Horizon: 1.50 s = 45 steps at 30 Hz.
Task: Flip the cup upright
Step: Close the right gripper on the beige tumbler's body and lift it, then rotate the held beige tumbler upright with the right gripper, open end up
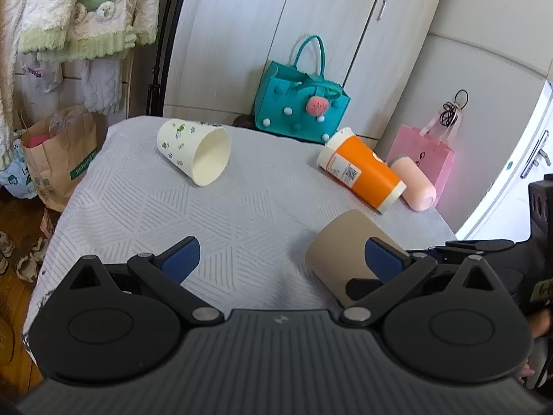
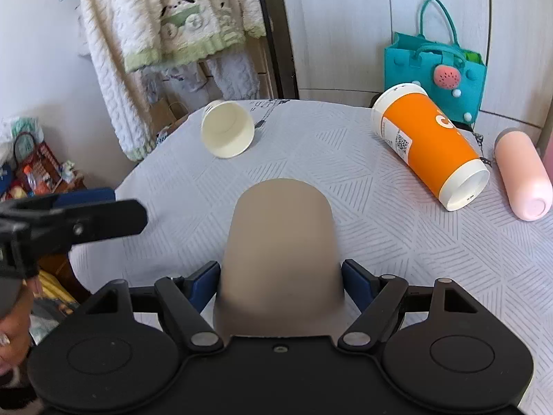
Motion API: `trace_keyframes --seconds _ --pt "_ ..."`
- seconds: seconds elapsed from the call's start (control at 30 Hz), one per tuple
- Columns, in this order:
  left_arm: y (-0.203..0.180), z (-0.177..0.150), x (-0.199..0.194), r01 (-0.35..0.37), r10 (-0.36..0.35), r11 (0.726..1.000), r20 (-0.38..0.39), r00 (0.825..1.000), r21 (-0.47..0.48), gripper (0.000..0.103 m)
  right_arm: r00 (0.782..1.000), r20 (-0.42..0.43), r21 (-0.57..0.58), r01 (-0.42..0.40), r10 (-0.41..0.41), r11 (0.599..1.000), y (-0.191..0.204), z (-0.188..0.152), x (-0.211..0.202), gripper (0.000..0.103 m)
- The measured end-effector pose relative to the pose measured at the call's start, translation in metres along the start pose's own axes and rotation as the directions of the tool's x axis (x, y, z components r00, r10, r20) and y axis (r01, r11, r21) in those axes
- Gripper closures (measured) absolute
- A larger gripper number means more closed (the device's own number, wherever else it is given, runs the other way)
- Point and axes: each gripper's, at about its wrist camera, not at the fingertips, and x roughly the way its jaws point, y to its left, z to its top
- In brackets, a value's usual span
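Note:
A tan cup (image 2: 280, 242) lies on its side on the grey cloth-covered table (image 2: 345, 159), base pointing away. My right gripper (image 2: 281, 282) has its jaws on both sides of the cup near its rim end, closed on it. The same cup shows in the left wrist view (image 1: 340, 249) at lower right. My left gripper (image 1: 282, 259) is open and empty above the table, left of the tan cup. It also shows in the right wrist view (image 2: 86, 214).
A white printed paper cup (image 1: 195, 152), an orange cup (image 1: 363, 171) and a pink bottle (image 1: 414, 183) lie on their sides on the table. A teal bag (image 1: 300, 103) stands behind the table. Paper bags and hanging clothes are at the left.

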Motion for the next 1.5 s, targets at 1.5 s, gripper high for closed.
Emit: trace_keyframes --seconds 1.5 --pt "-0.018 -0.016 0.1 0.257 -0.362 0.907 -0.305 0.881 -0.334 0.01 0.913 -0.215 -0.057 -0.366 0.346 0.929 -0.047 0.011 0.017 0.015"
